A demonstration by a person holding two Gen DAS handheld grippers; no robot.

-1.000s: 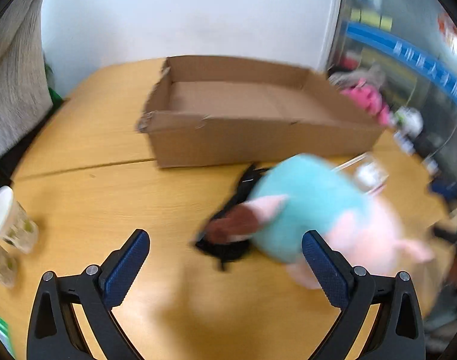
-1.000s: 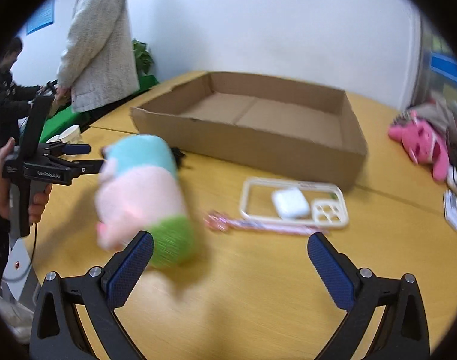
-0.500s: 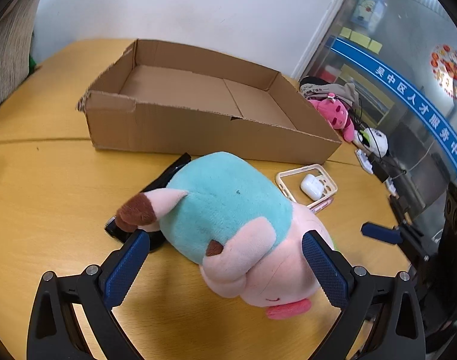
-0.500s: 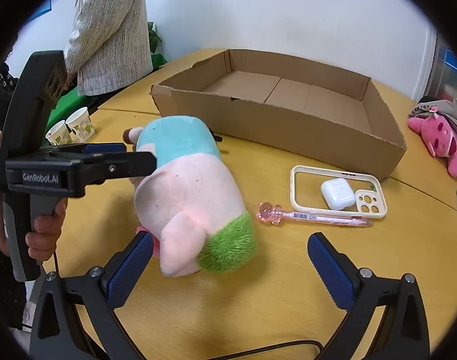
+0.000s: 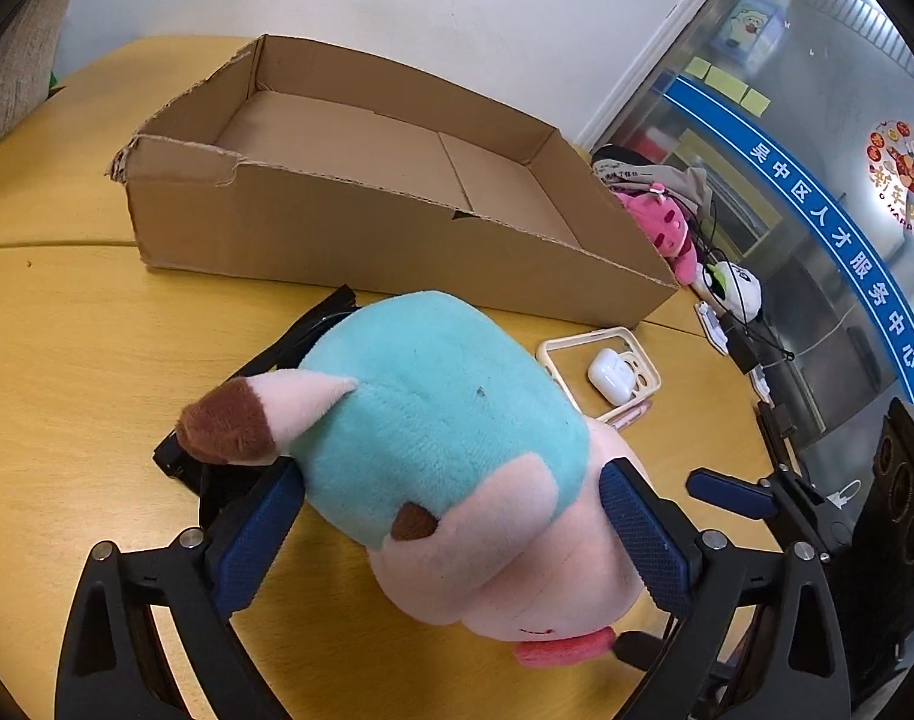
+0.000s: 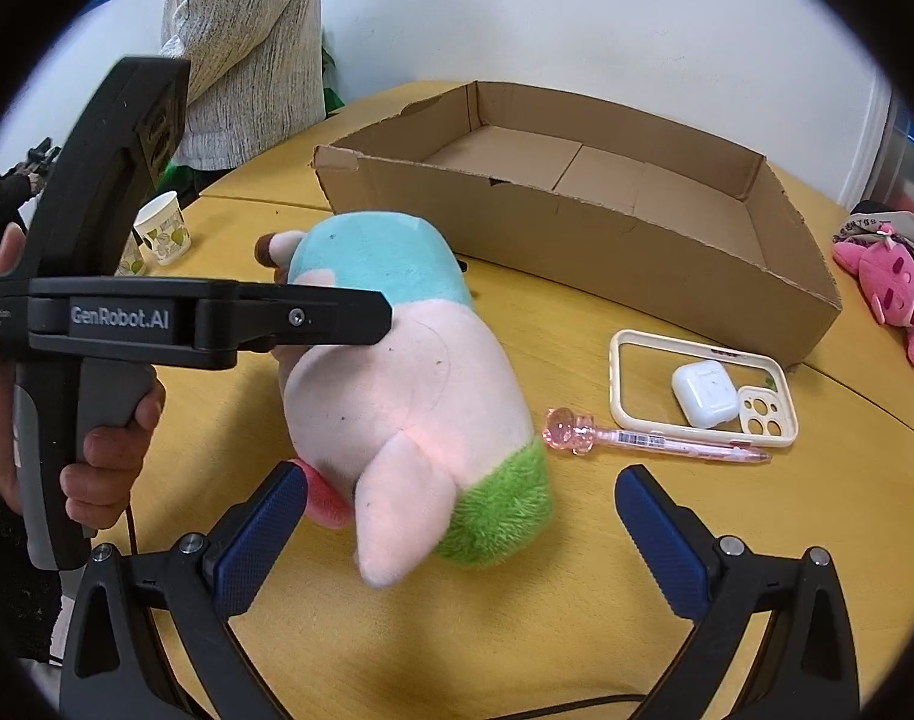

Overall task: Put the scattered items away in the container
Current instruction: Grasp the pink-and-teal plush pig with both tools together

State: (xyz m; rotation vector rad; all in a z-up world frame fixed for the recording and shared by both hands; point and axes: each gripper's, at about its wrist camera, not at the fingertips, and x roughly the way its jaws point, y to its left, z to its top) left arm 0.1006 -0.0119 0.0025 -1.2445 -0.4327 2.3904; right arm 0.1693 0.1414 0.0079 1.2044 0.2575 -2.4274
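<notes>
A plush pig [image 5: 439, 438] in teal, pink and green lies on the wooden table [image 5: 67, 360], also in the right wrist view [image 6: 397, 396]. My left gripper [image 5: 451, 516] straddles it, both blue pads pressing its sides. My right gripper [image 6: 457, 516] is open just in front of its green end. The empty cardboard box [image 5: 361, 180] stands behind it, also in the right wrist view [image 6: 577, 192]. A phone case [image 6: 703, 384] holding a white earbud case [image 6: 706, 393], and a pink pen [image 6: 655, 441], lie to the right.
A black strap-like item [image 5: 265, 372] lies under the plush. Paper cups [image 6: 160, 234] stand at the table's left edge near a standing person [image 6: 247, 48]. A pink plush [image 6: 889, 288] and cables [image 5: 739, 324] sit right of the box.
My left gripper has moved forward over the plush and its pads have closed onto its sides. My right gripper has come closer to the green end.
</notes>
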